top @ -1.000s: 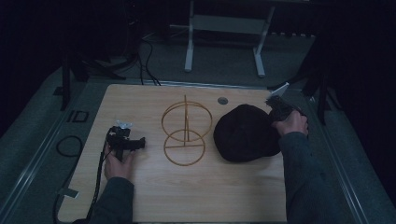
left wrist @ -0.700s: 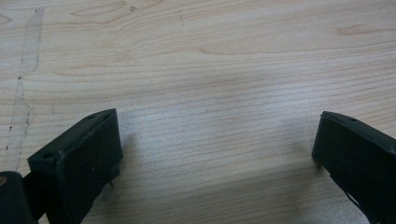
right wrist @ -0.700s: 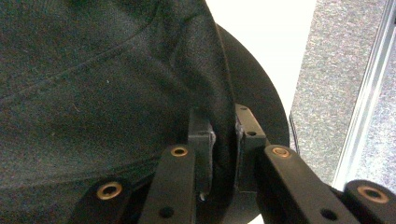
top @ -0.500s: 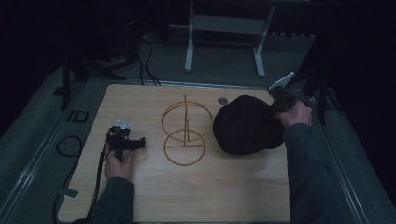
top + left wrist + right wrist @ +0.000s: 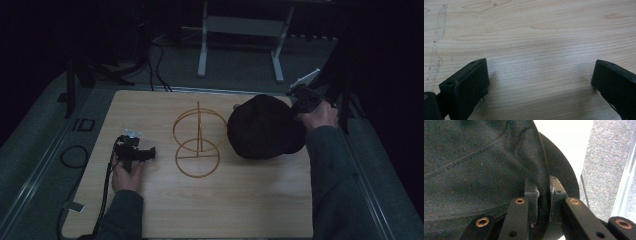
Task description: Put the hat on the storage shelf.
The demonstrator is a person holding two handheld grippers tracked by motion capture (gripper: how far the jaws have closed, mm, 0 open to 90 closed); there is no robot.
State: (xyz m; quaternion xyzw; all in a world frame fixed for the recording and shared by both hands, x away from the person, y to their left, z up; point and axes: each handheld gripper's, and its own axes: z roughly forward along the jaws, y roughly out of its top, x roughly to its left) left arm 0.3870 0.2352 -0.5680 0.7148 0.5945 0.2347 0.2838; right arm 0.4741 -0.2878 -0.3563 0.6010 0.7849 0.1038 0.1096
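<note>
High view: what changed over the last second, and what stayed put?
The right tongs, shut on the black hat at its rim, have lifted it and carried it toward the table's far right corner, so the hat sits higher in the picture. The wire stand, the left tongs resting open on the table, and the left hand stayed as they were.

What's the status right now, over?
Right gripper shut on black hat, hat's far edge lifted. Left gripper open, resting on table. Wire stand sits beside the hat, close by.
</note>
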